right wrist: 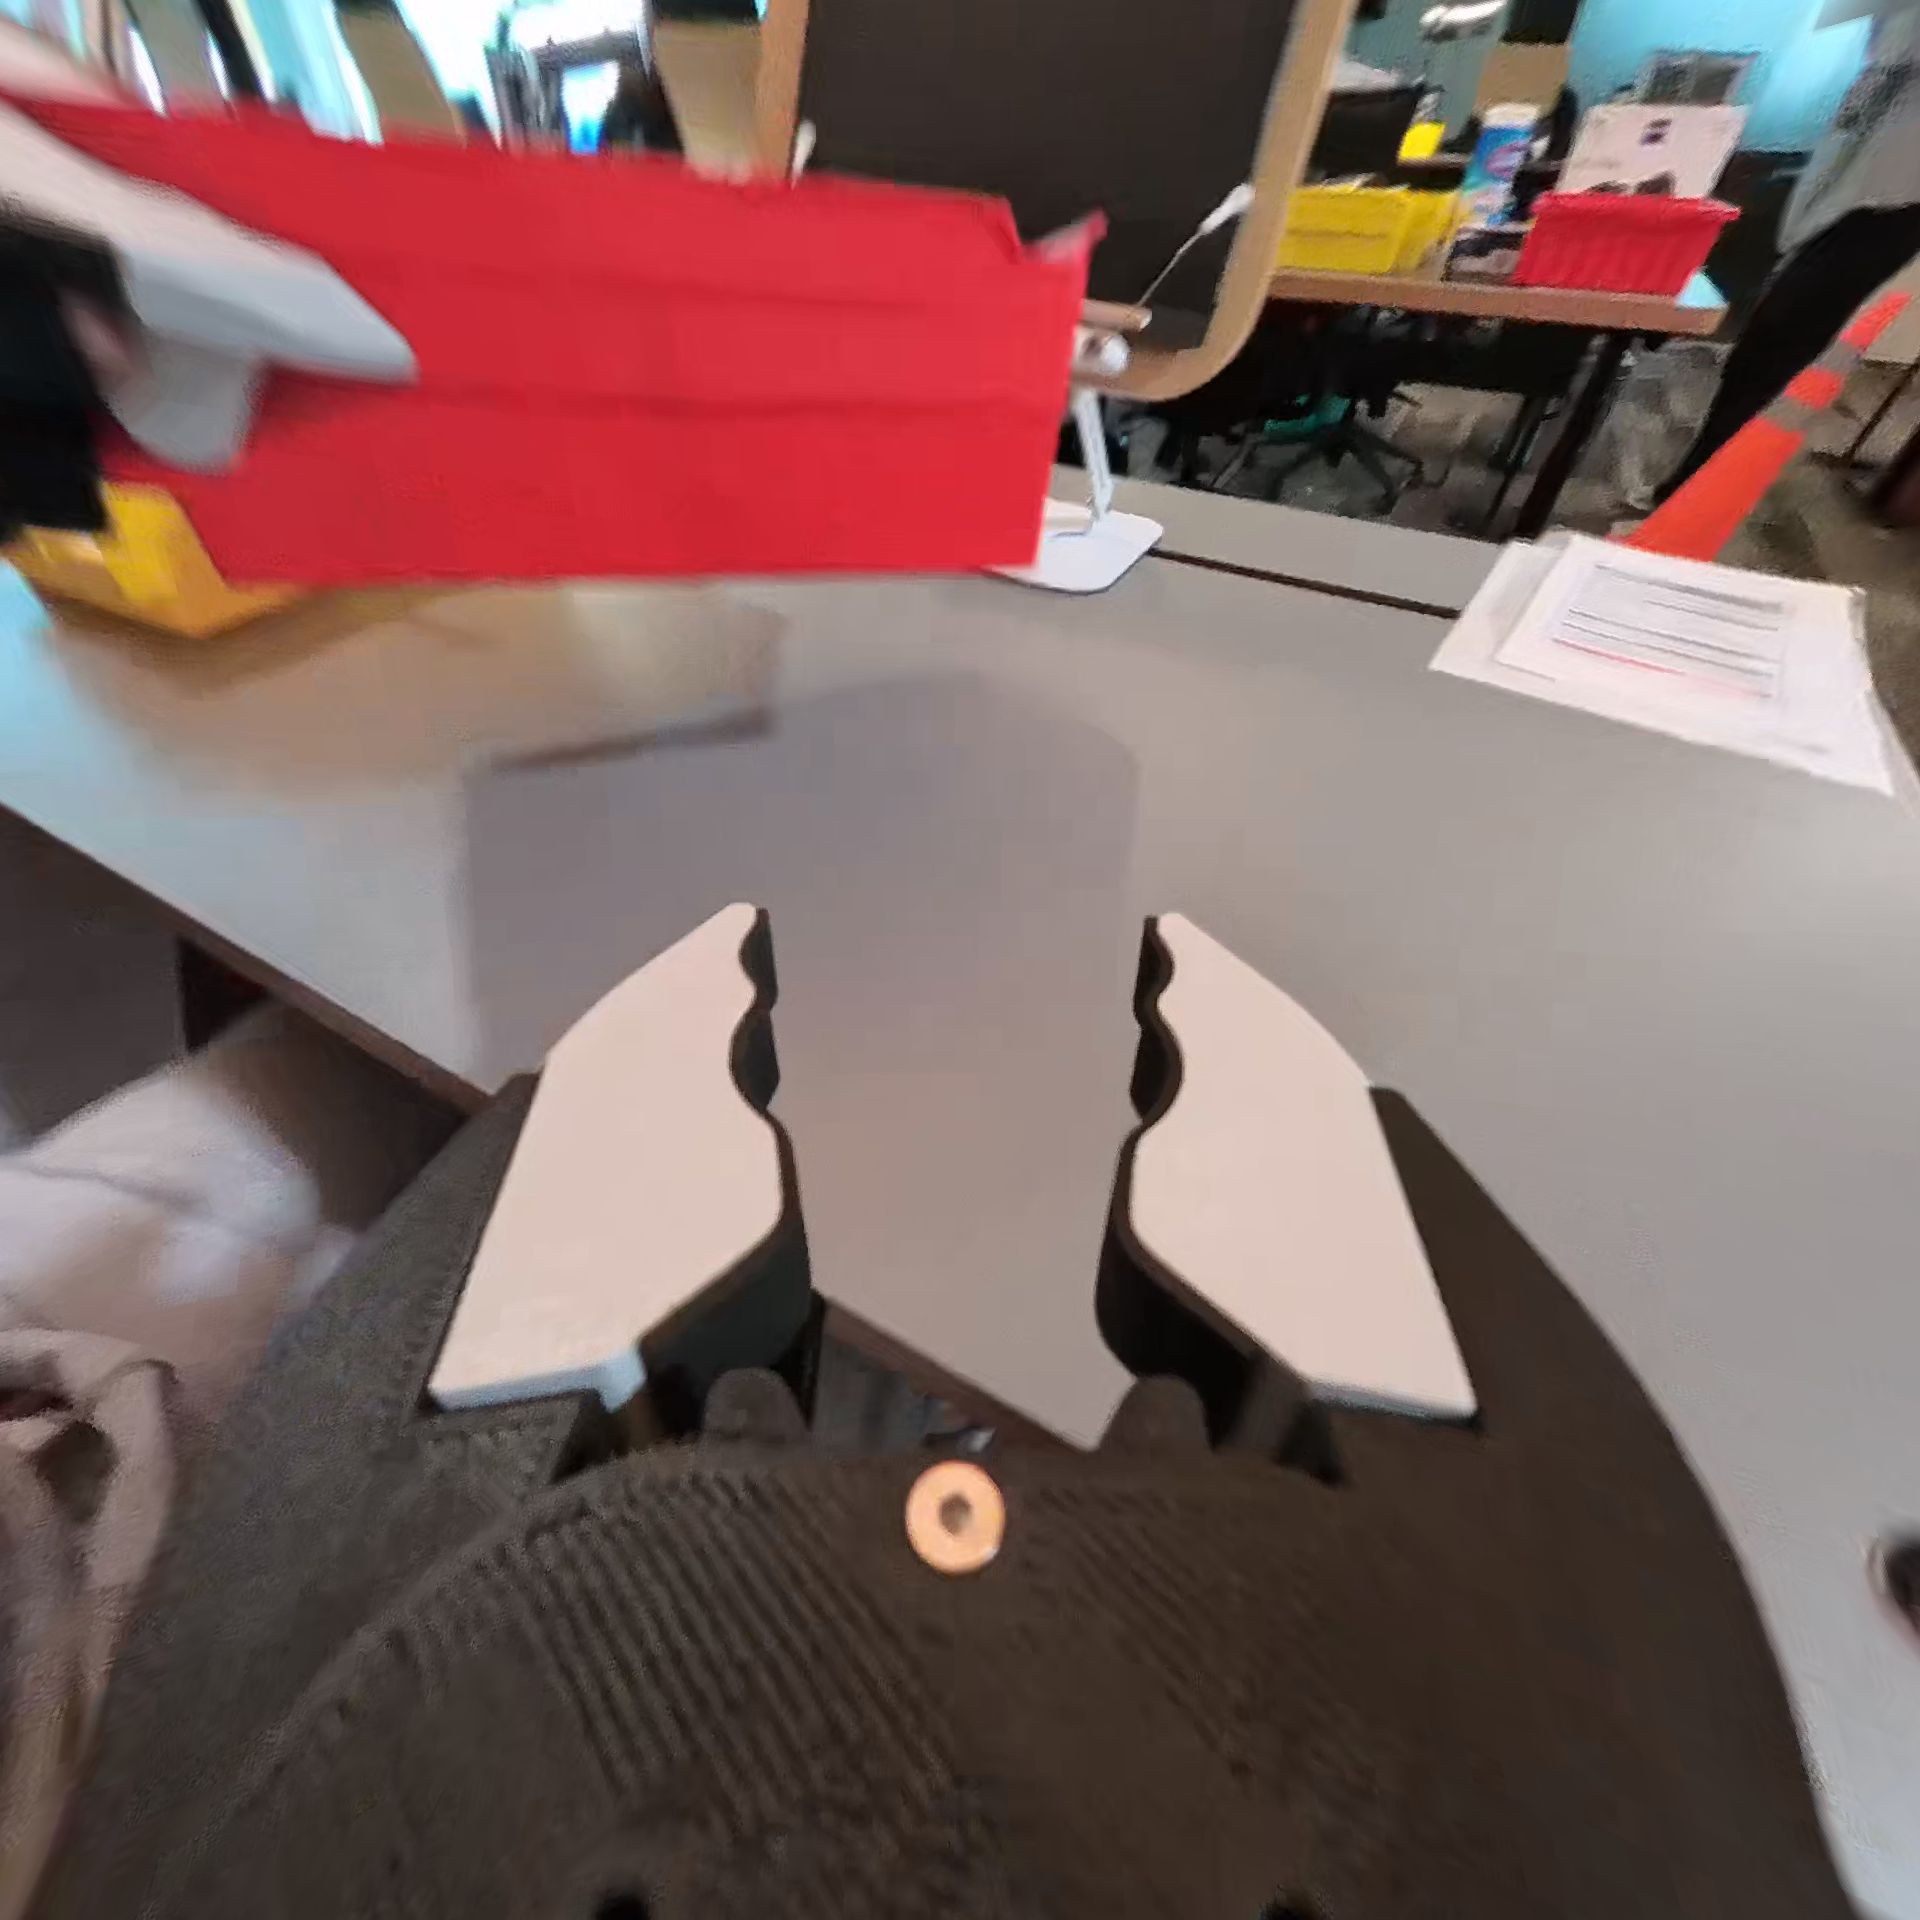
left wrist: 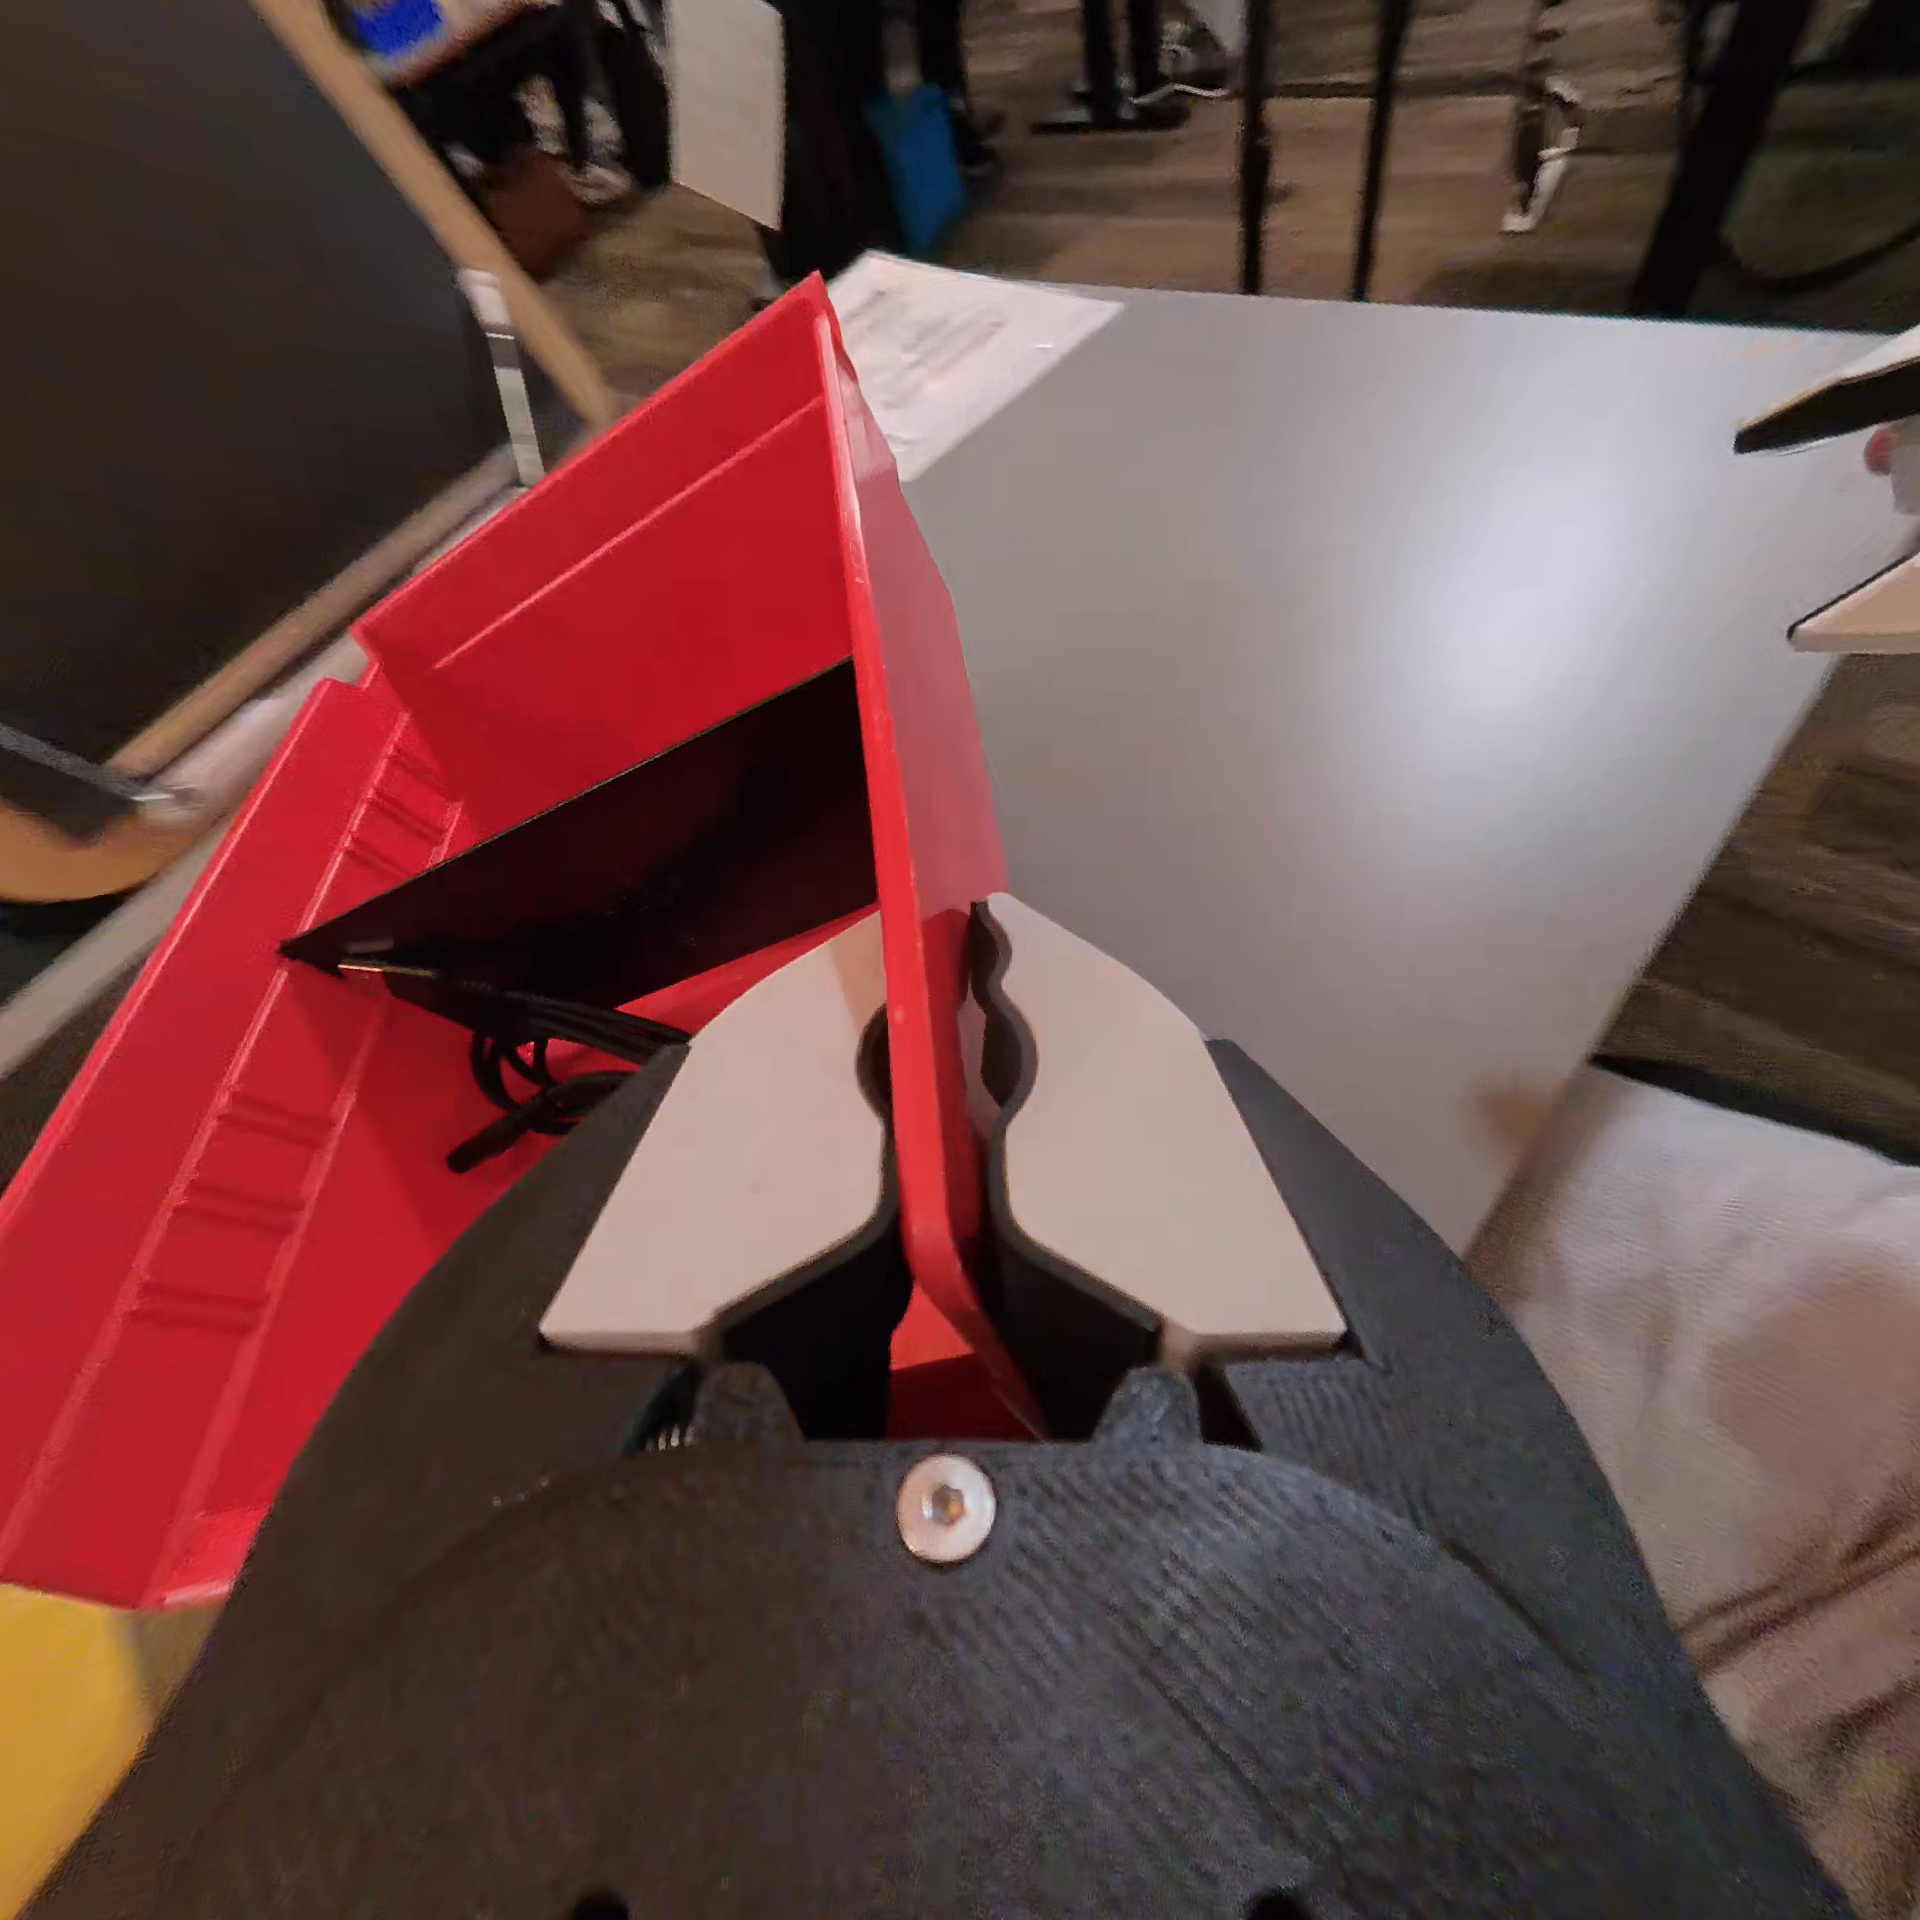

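Note:
My left gripper [left wrist: 935, 977] is shut on the side wall of a red plastic bin [left wrist: 665, 665] and holds it tilted above the grey table [left wrist: 1351, 623]. Inside the bin lie a flat black panel [left wrist: 644, 873] and a coiled black cable [left wrist: 540, 1060]. In the right wrist view the red bin [right wrist: 644, 364] hangs in the air at the upper left, with the left gripper [right wrist: 249, 312] clamped on its near end. My right gripper [right wrist: 956, 935] is open and empty, low over the table [right wrist: 935, 779] near its front edge. It also shows at the right edge of the left wrist view [left wrist: 1860, 520].
A yellow bin [right wrist: 135, 571] sits on the table under the red bin's left end. Printed sheets [right wrist: 1673, 644] lie at the far right, and a white stand base [right wrist: 1081, 540] stands behind. White cloth [left wrist: 1714, 1351] lies below the table's edge. Desks with more bins and an orange cone [right wrist: 1745, 457] stand beyond. There is about 25 centimetres between the tips of the two grippers.

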Action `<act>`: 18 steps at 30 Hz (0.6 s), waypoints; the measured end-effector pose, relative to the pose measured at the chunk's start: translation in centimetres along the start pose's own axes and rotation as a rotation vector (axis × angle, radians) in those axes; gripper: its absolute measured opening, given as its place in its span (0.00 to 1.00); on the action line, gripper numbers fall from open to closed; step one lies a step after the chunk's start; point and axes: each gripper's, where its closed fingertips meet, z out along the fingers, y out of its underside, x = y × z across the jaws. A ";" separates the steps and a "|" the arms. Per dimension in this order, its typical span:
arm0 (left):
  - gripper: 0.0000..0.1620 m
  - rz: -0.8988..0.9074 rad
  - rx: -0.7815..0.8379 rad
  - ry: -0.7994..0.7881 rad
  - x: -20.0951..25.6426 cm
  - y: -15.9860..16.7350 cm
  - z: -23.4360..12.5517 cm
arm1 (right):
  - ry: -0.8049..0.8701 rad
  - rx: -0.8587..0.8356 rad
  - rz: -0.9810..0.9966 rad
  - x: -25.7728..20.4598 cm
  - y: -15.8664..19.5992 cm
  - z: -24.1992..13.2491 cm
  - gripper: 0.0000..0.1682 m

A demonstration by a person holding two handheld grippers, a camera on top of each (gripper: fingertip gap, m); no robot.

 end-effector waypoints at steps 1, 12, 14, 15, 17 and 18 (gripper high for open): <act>0.04 -0.016 -0.008 0.040 1.7 -0.3 1.1 | 0.011 0.033 0.049 0.1 0.0 -1.4 0.38; 0.04 0.028 -0.055 0.160 13.7 -4.3 14.9 | -0.120 0.126 0.396 2.2 -0.3 -5.4 0.35; 0.04 0.019 -0.037 0.174 15.2 -4.4 17.6 | -0.147 0.142 0.407 2.0 -0.7 -5.9 0.36; 0.03 0.008 -0.043 0.184 16.0 -4.3 18.8 | -0.131 0.146 0.396 2.3 -0.7 -6.3 0.36; 0.03 0.003 -0.047 0.209 17.8 -4.3 20.7 | -0.073 0.143 0.381 3.3 -0.2 -7.0 0.35; 0.03 0.010 -0.047 0.223 18.6 -4.4 21.4 | -0.043 0.134 0.387 3.8 0.4 -7.4 0.35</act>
